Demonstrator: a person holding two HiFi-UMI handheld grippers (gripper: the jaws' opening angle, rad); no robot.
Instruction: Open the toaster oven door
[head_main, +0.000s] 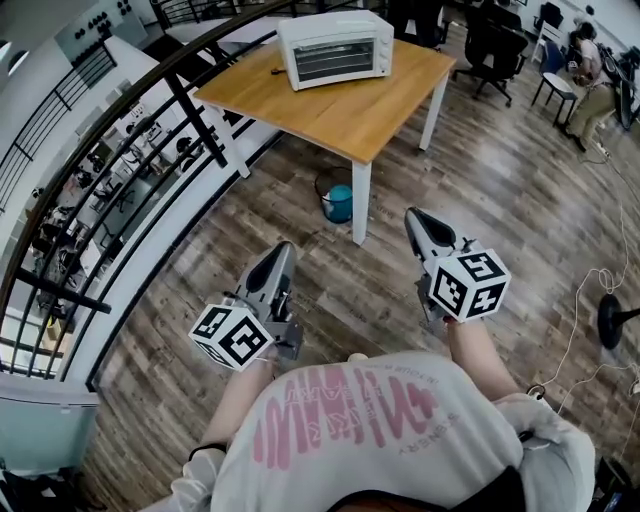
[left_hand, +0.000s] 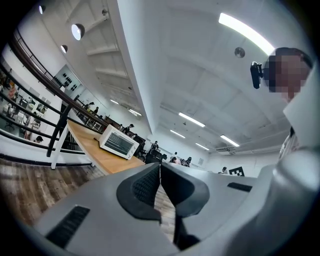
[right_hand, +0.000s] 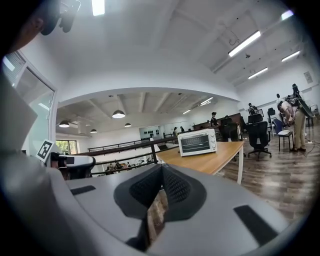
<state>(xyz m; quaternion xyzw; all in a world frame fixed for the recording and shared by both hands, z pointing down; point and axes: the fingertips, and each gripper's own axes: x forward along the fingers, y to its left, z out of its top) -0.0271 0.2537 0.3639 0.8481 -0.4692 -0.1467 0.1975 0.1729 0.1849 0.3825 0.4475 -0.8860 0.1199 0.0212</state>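
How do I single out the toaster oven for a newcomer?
Find the wooden table with white legs beside the black railing. At its far end sits the toaster oven: a white box with a glass door, the only appliance there.

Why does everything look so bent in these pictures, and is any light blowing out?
Head view: the wide lens bows the railing into an arc, with the toaster oven small yet sharp. Left gripper view: dark round border, strip light glaring white. Right gripper view: same round border, curved ceiling, even lighting.
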